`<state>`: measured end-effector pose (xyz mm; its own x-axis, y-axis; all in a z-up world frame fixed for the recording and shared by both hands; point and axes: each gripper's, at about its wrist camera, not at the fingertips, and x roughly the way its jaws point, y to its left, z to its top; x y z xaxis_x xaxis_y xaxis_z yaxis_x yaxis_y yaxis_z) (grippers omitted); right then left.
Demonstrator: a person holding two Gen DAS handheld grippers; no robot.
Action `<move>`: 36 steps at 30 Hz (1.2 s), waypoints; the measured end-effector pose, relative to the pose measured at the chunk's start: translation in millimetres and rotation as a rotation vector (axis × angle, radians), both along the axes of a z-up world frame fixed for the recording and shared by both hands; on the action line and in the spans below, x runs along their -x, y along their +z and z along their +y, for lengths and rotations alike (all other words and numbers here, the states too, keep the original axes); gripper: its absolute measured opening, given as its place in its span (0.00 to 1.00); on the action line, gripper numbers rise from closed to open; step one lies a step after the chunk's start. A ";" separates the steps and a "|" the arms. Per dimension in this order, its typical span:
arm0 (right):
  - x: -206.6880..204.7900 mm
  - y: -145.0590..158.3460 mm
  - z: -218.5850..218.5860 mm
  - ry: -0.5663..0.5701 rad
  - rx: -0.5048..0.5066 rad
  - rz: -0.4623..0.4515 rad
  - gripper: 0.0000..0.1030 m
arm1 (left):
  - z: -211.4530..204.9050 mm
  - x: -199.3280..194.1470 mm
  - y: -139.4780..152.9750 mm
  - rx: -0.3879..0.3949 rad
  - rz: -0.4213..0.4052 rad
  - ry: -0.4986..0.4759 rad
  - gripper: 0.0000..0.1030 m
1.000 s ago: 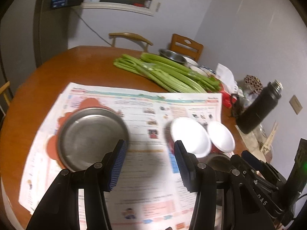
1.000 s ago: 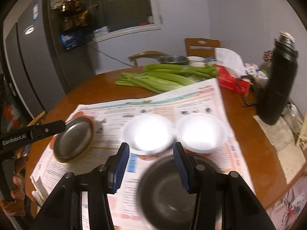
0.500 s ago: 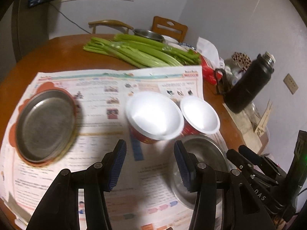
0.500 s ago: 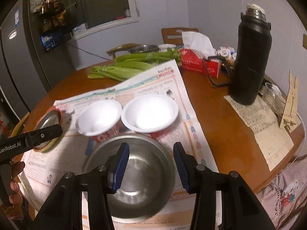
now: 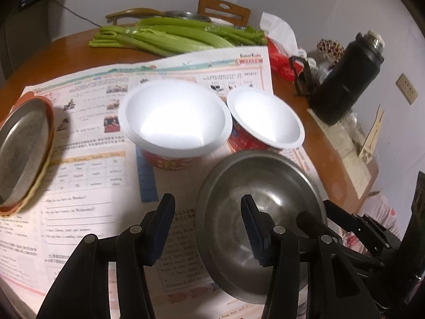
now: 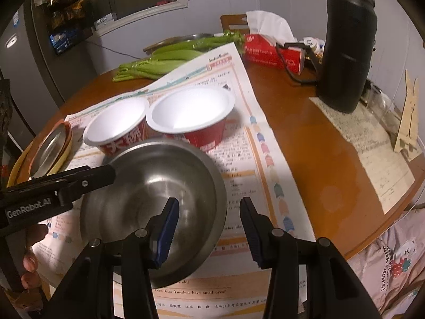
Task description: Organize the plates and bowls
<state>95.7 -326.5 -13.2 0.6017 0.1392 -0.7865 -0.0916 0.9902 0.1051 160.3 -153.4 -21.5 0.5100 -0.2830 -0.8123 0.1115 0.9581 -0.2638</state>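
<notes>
Both grippers have closed in on the steel bowl (image 6: 156, 199), which sits on the newspaper (image 6: 249, 143) just before two red paper bowls (image 6: 191, 117). Left gripper (image 5: 207, 228) and right gripper (image 6: 209, 228) are spread, straddling its rim.

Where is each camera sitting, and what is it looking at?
Left wrist: rides on the left tool, looking forward and down at the steel bowl; its own two black fingers show.
Right wrist: rides on the right tool, over the same steel bowl; its fingers show, plus the left tool and the person's fingertips.
Both see: the bowl, two white cups, celery, black flask.
</notes>
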 end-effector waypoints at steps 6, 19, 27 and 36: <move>-0.6 -7.8 2.5 0.027 -0.018 0.014 0.46 | -8.7 -2.4 -12.3 -0.010 0.019 -0.014 0.51; 2.8 -8.3 12.7 0.076 -0.018 0.007 0.46 | -14.6 -4.5 -18.9 0.021 0.031 -0.032 0.42; 15.2 14.4 20.4 0.100 -0.009 -0.033 0.46 | -2.5 12.7 5.7 0.030 -0.015 -0.040 0.42; 28.0 36.9 60.6 0.196 0.007 -0.082 0.46 | 41.0 36.2 31.2 0.039 -0.065 0.037 0.42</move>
